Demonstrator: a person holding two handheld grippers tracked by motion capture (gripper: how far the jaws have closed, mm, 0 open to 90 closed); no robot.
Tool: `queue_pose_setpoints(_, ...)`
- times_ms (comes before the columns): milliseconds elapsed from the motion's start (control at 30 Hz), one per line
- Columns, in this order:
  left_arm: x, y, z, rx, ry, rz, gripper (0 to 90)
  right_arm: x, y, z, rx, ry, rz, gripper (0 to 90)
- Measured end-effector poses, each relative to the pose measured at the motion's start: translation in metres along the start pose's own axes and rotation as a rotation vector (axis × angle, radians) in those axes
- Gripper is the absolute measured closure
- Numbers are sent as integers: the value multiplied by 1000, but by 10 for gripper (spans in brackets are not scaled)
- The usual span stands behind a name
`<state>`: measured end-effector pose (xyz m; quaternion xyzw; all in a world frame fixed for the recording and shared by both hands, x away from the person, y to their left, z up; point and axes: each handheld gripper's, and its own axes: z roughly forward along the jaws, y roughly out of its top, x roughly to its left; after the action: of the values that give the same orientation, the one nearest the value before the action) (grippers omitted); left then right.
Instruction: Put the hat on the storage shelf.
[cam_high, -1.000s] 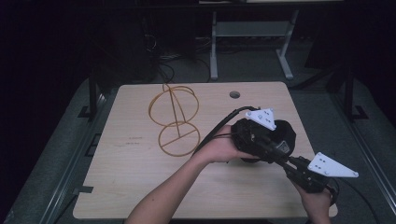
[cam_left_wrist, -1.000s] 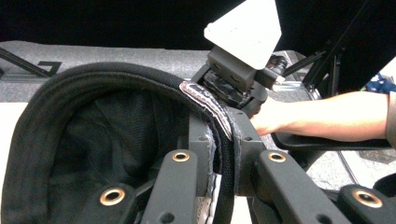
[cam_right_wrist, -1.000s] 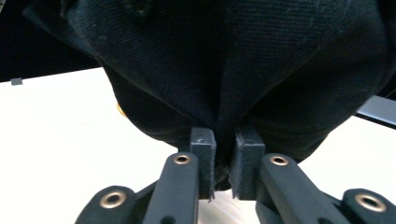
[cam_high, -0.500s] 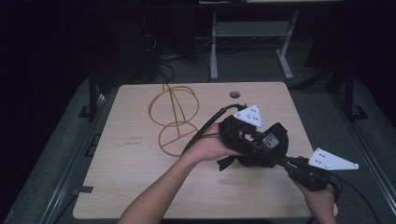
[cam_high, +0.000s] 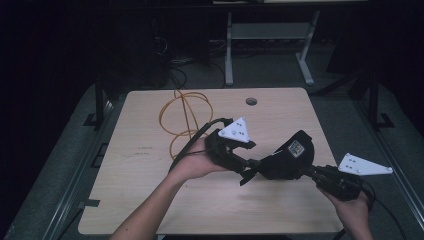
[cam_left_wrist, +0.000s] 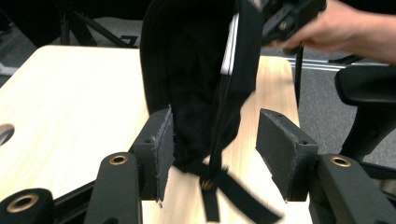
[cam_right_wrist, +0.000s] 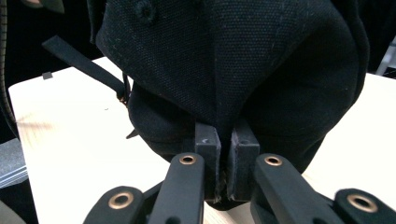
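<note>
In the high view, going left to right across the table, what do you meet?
Orange cable loop → left gripper, jaws open, just released → black cap → right gripper, shut on the cap's fabric.

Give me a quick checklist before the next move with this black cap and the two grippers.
1. Right hand-held gripper clamped on the black cap: ok, pads pinch a fold of fabric.
2. Left hand-held gripper free of the cap: not ok, its jaws have just been opening, but one pad touches the fabric.
3. Strap clear of the left jaws: not ok, it hangs between them.
4. Orange cable away from the cap: ok.
5. Cap lifted off the table: cannot tell.
</note>
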<state>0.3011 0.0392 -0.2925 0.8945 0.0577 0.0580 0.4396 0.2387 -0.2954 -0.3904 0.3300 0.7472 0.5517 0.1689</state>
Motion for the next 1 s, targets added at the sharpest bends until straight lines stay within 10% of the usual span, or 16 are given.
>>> queue_pose_setpoints(1000, -8, -87, -15, 11, 73, -60, 409, -15, 37, -8, -4, 10, -17, 848)
